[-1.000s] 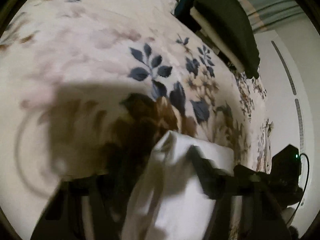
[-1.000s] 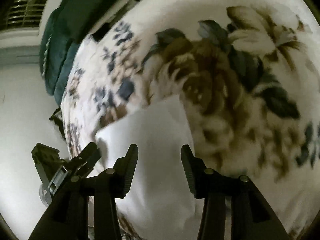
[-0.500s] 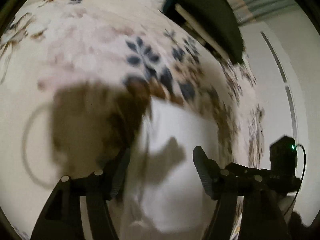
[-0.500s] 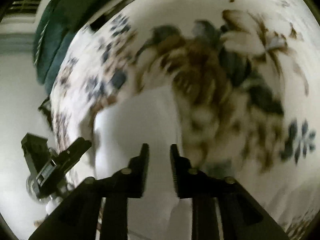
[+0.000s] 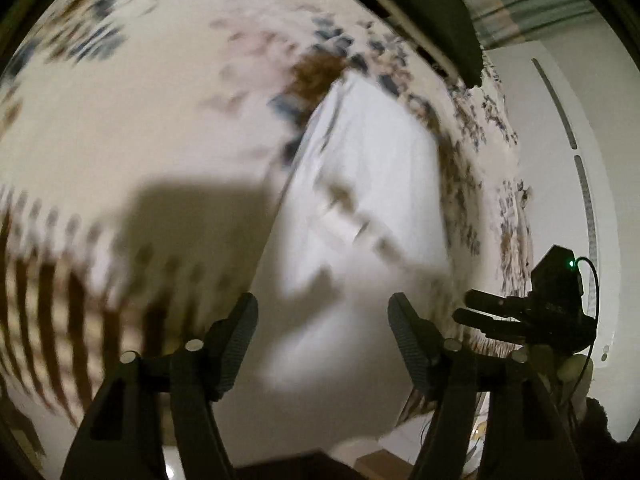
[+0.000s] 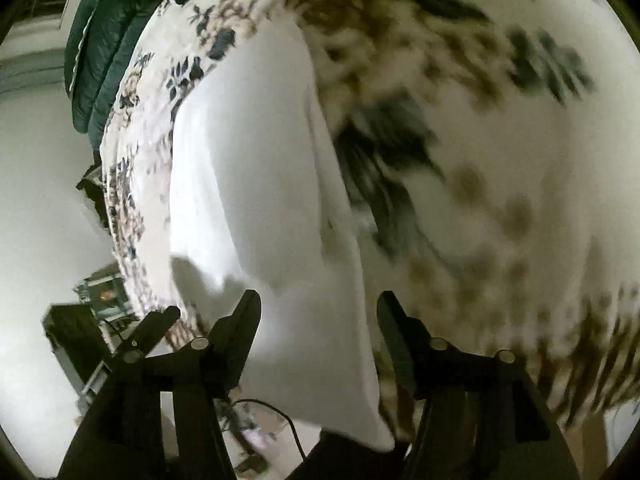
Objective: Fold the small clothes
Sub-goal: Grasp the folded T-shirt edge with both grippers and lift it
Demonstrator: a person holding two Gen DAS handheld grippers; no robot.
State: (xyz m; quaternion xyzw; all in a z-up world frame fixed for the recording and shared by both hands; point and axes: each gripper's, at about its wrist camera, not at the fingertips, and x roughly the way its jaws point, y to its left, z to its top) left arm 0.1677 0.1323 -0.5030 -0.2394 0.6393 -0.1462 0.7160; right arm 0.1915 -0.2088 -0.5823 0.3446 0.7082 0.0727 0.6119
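A white garment (image 5: pixel 360 200) lies folded in a long strip on the floral bedspread (image 5: pixel 160 120). My left gripper (image 5: pixel 322 320) hovers over its near end, jaws opening, and no pad touches the cloth. In the right wrist view the same white garment (image 6: pixel 256 160) runs away from my right gripper (image 6: pixel 320 312). Its jaws are also opening, with nothing pinched between them. Each gripper shows in the other's view: the right gripper (image 5: pixel 500 312) at the garment's right side, the left gripper (image 6: pixel 152 328) at its left. Both views are motion-blurred.
A dark cushion (image 5: pixel 432 12) lies at the far end of the bed, and a dark green quilt (image 6: pixel 100 40) is bunched beside it. The bed edge (image 6: pixel 120 200) drops to a pale floor on the left. A black cable (image 6: pixel 280 412) hangs below.
Both grippers have drawn back from the garment, so more of it shows. The left has let go of the raised fold. The right narrowed, then spread. The cloth now lies flat.
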